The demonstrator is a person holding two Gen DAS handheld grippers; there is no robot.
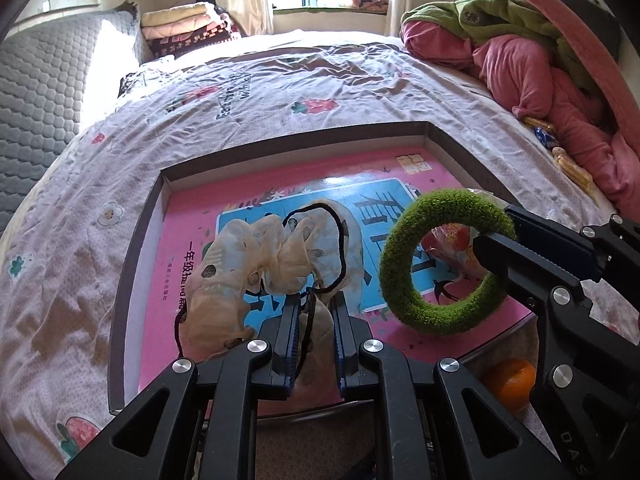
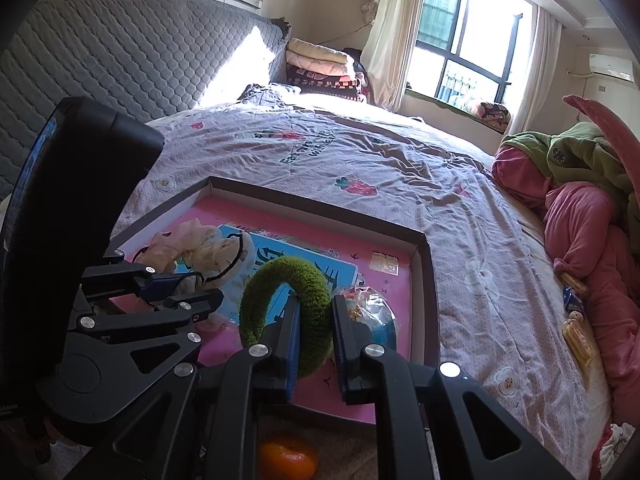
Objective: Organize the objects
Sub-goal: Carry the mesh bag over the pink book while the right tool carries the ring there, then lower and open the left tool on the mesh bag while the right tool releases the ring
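A shallow dark-rimmed box [image 1: 132, 248] lies on the bed with a pink book [image 1: 188, 216] inside it. My left gripper [image 1: 316, 300] is shut on a beige frilly scrunchie [image 1: 240, 264] with a black cord, held just over the book. My right gripper [image 2: 316, 308] is shut on a fuzzy green ring scrunchie [image 2: 260, 292], which stands upright above the book [image 2: 224, 216]. The left wrist view shows the right gripper [image 1: 496, 228] pinching the green ring [image 1: 404, 280] at its right side. In the right wrist view the left gripper [image 2: 196, 286] sits to the left with the beige scrunchie [image 2: 192, 244].
A clear-wrapped snack [image 2: 368, 308] lies in the box behind the ring. An orange [image 1: 510, 382] rests just outside the box's near edge. Pink and green bedding [image 1: 540, 80] is heaped at right, snack packets [image 2: 576, 332] beside it. A grey quilted headboard [image 2: 120, 56] stands left.
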